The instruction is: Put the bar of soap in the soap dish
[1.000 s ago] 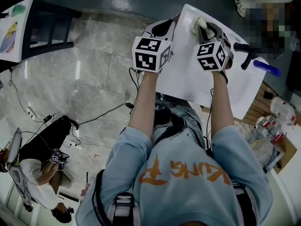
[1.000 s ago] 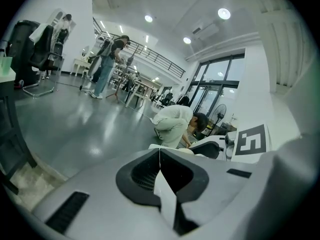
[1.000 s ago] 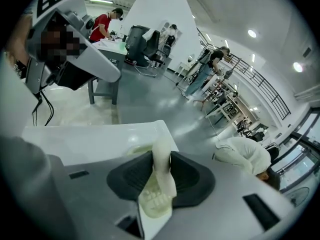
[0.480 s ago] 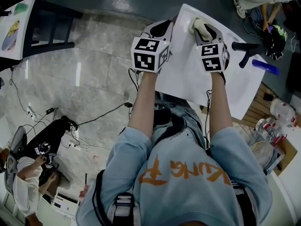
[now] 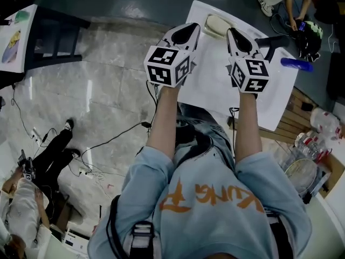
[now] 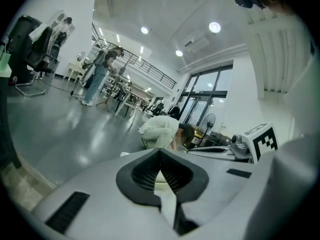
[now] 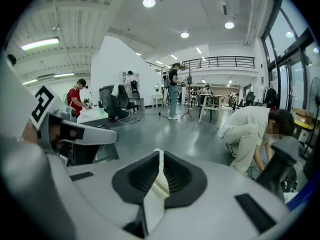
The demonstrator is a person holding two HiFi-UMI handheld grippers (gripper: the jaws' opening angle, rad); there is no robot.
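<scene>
The bar of soap [image 5: 217, 25] is being left lying in the soap dish [image 5: 204, 25] at the white basin's [image 5: 215, 74] far corner. The right gripper's [image 5: 233, 33] jaws have just been closing with nothing between them, and the left gripper [image 5: 190, 29] is being held clenched, also empty. Both are best being raised straight clear, so the soap is not being nudged.

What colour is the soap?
The soap is pale cream; the head view shows it best.

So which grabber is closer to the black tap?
Right. The right gripper, its jaws just closing on nothing, is beside the tap; the left gripper is farther away, on the other side of the soap.
</scene>
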